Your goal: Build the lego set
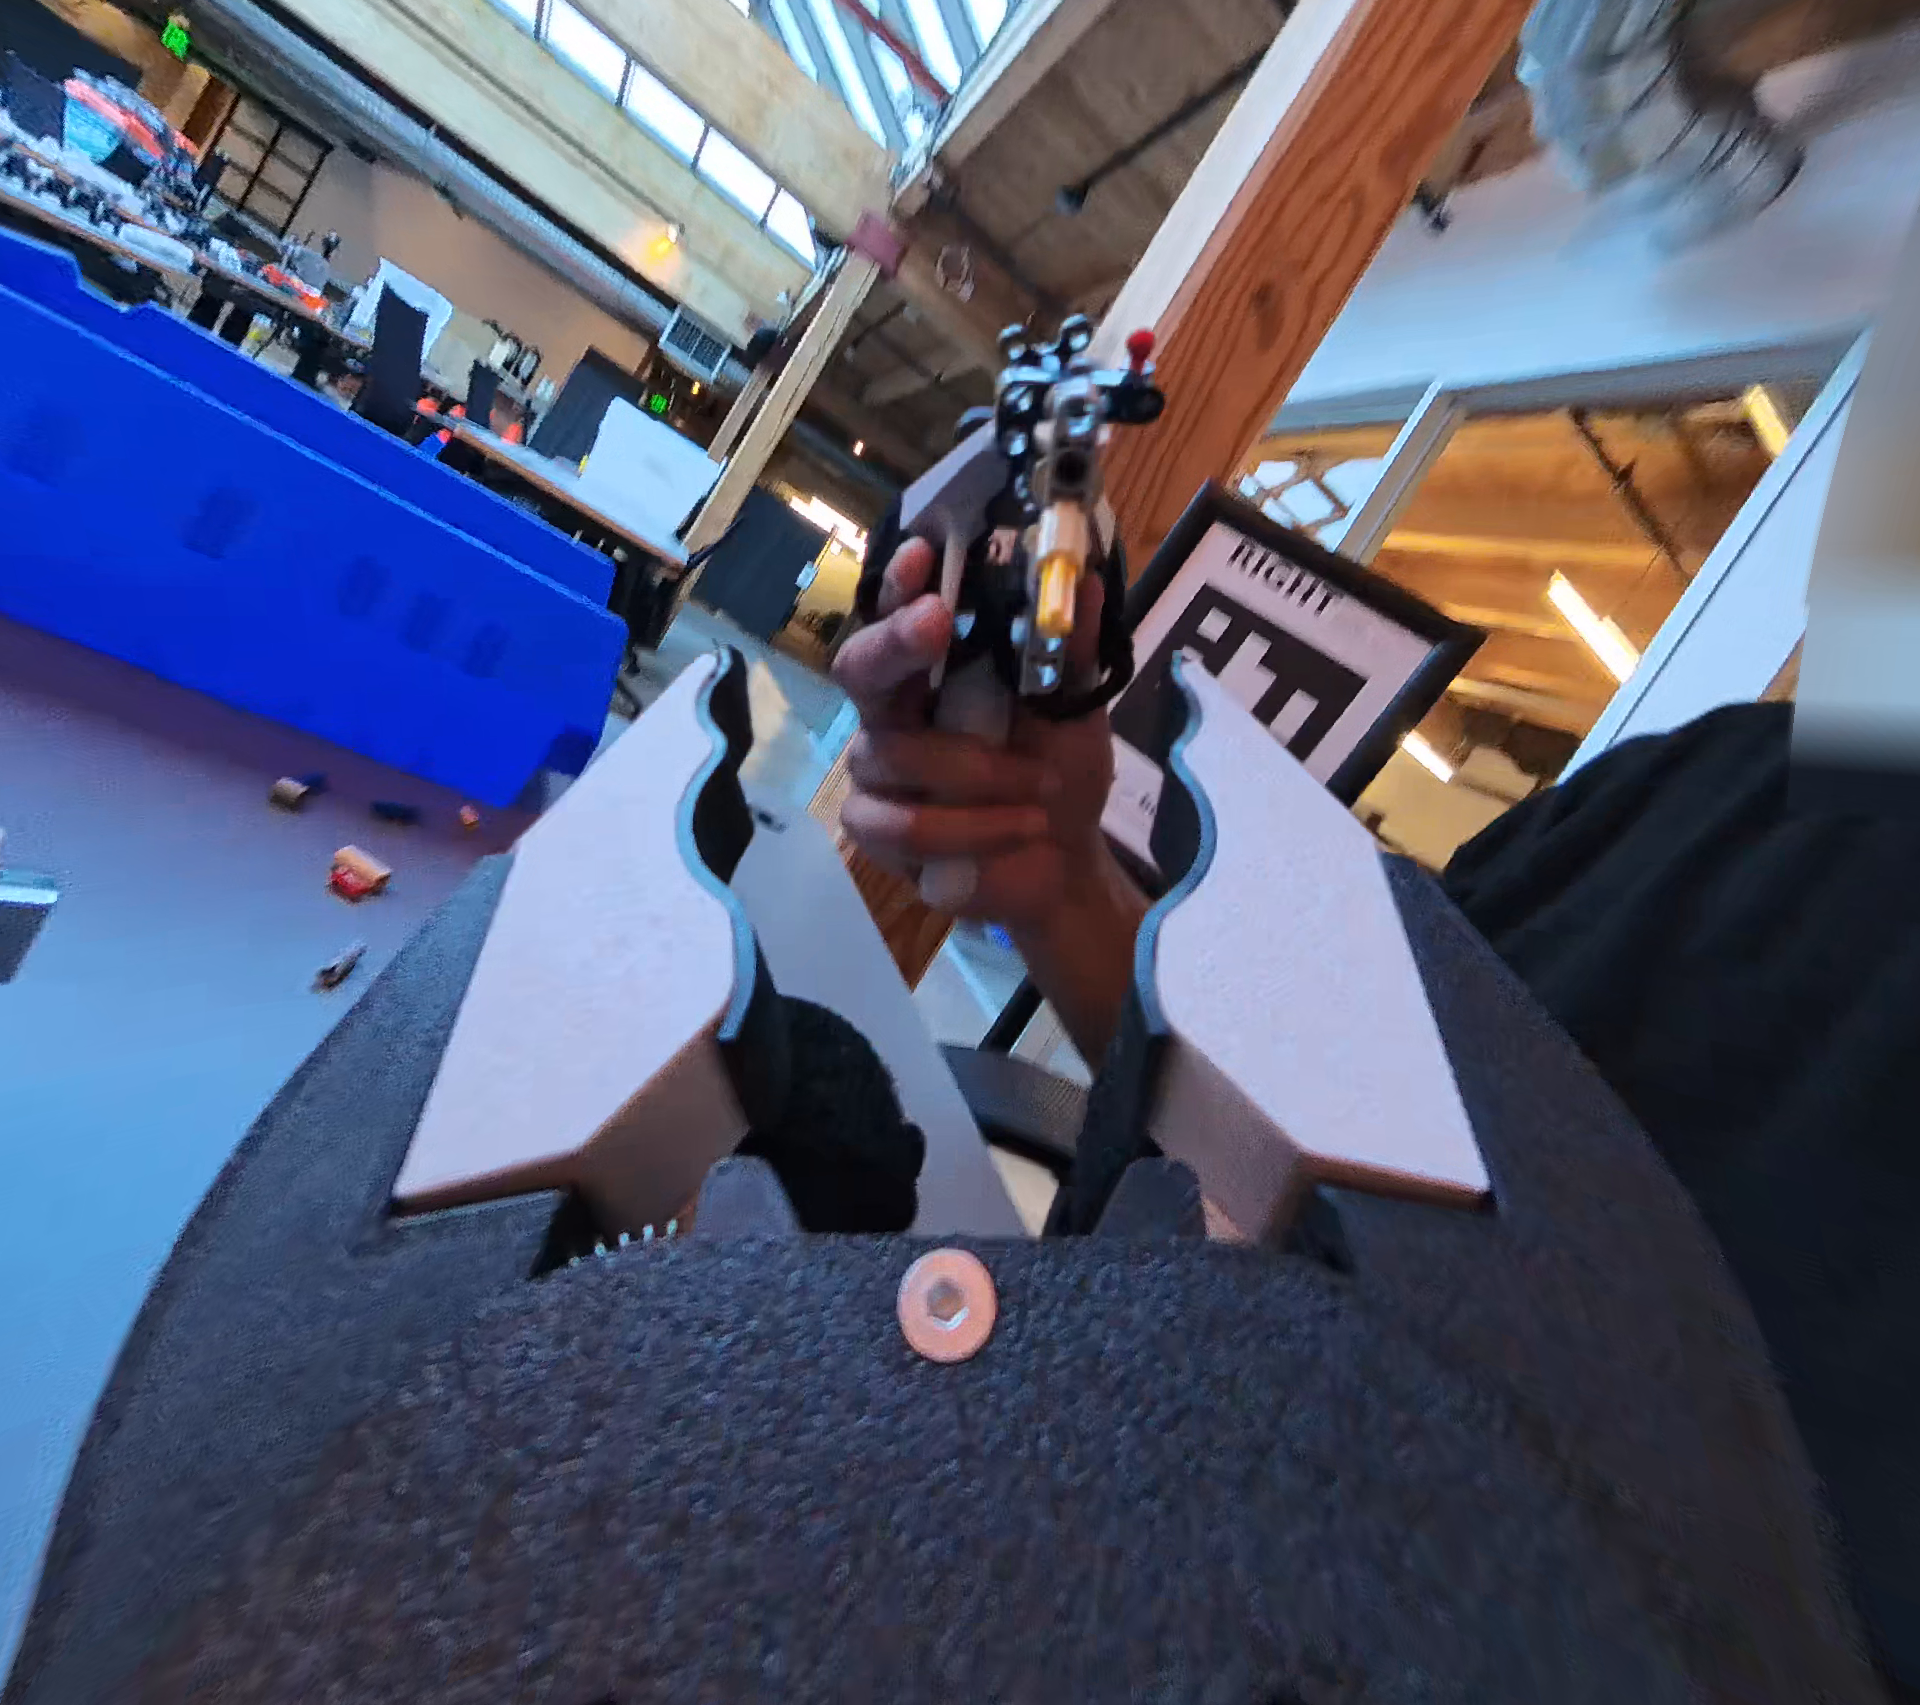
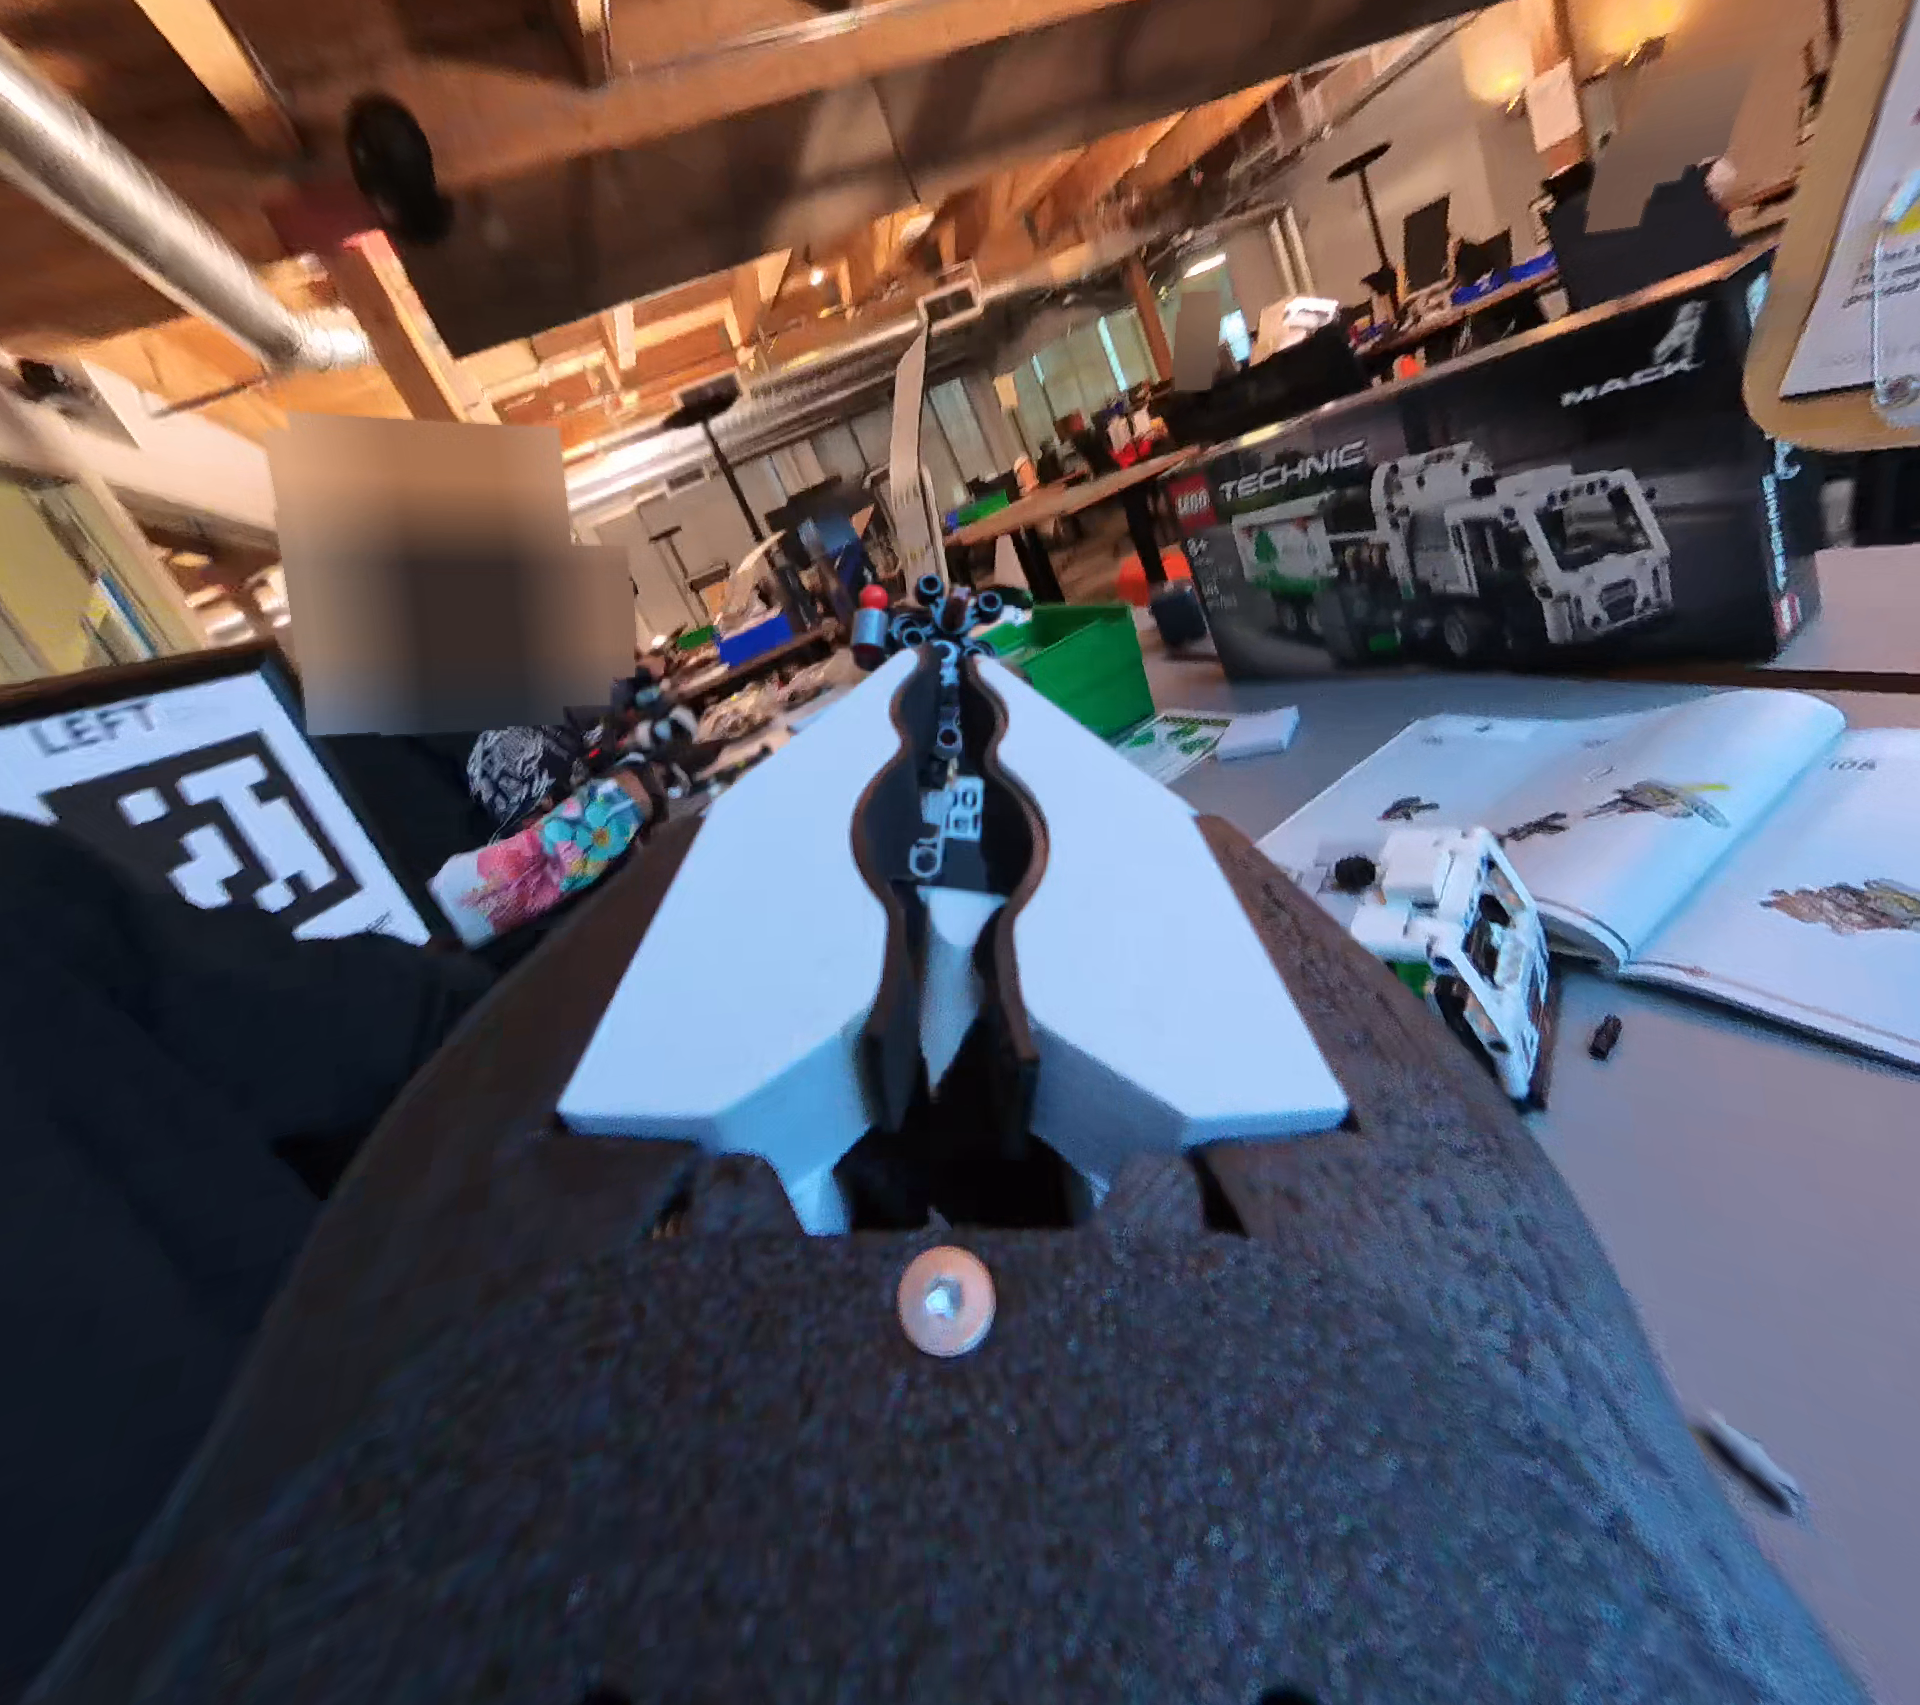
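Observation:
My right gripper (image 2: pixel 940 673) is shut on a small black and grey Technic sub-assembly (image 2: pixel 943 788). Its top, with black connectors and a red knob, sticks out past the fingertips. The left wrist view shows the same sub-assembly (image 1: pixel 1060 512) with a yellow axle, raised in the air, with a hand (image 1: pixel 966 772) below it. My left gripper (image 1: pixel 951 699) is open and empty. It points at the sub-assembly from a short distance and does not touch it. A part-built white truck cab (image 2: pixel 1465 938) lies on the grey table (image 2: pixel 1714 1240).
An open instruction booklet (image 2: pixel 1662 824), the set's box (image 2: pixel 1507 533) and a green bin (image 2: pixel 1081 658) are on the table to the right. A blue bin (image 1: pixel 260 512) and loose small pieces (image 1: pixel 358 871) lie to the left. A small black piece (image 2: pixel 1605 1037) sits by the cab. The gap from one gripper's tips to the other's is roughly 7 cm.

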Available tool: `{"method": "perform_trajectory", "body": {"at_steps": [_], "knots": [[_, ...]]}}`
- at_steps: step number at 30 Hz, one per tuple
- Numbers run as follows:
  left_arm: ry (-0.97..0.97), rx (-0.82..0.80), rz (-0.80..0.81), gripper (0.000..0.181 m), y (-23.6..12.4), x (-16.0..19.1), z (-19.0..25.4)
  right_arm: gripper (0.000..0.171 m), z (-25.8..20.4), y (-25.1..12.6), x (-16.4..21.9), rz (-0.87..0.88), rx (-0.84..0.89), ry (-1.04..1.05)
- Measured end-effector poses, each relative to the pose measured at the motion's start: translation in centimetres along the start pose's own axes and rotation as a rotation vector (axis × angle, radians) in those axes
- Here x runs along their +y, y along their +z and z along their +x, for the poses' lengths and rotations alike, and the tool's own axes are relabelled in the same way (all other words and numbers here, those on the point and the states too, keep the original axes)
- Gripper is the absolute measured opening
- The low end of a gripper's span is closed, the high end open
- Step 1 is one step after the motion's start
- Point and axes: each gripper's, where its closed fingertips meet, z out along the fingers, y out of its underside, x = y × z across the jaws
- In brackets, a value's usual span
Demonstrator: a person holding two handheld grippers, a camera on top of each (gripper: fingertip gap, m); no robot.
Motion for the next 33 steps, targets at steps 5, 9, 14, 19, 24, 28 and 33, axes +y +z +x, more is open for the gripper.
{"method": "perform_trajectory", "body": {"at_steps": [5,9,14,19,24,28,33], "knots": [[-0.064,-0.005,0.150,0.055,-0.2,-2.2,-0.4,0.003,1.2,2.2,0.8,0.086,0.049,0.003],[-0.057,-0.029,0.150,0.044,-0.8,-2.3,-0.9,0.002,2.0,3.3,2.4,0.030,0.086,-0.043],[-0.068,-0.043,0.154,0.027,-1.3,-2.5,-1.3,0.001,2.4,4.2,3.7,-0.035,0.109,-0.095],[-0.074,-0.036,0.196,0.012,-1.8,-3.1,-1.3,0.002,2.5,4.3,4.1,-0.021,0.112,-0.088],[-0.081,-0.011,0.185,0.011,-2.0,-2.9,-1.2,0.002,2.3,4.2,4.5,0.001,0.109,-0.087],[-0.102,0.012,0.179,0.012,-2.0,-2.8,-1.0,0.002,2.0,4.0,4.8,-0.024,0.068,-0.077],[-0.117,0.011,0.160,0.013,-2.0,-2.5,-1.2,0.002,2.1,3.7,5.2,-0.073,0.059,-0.110]]}}
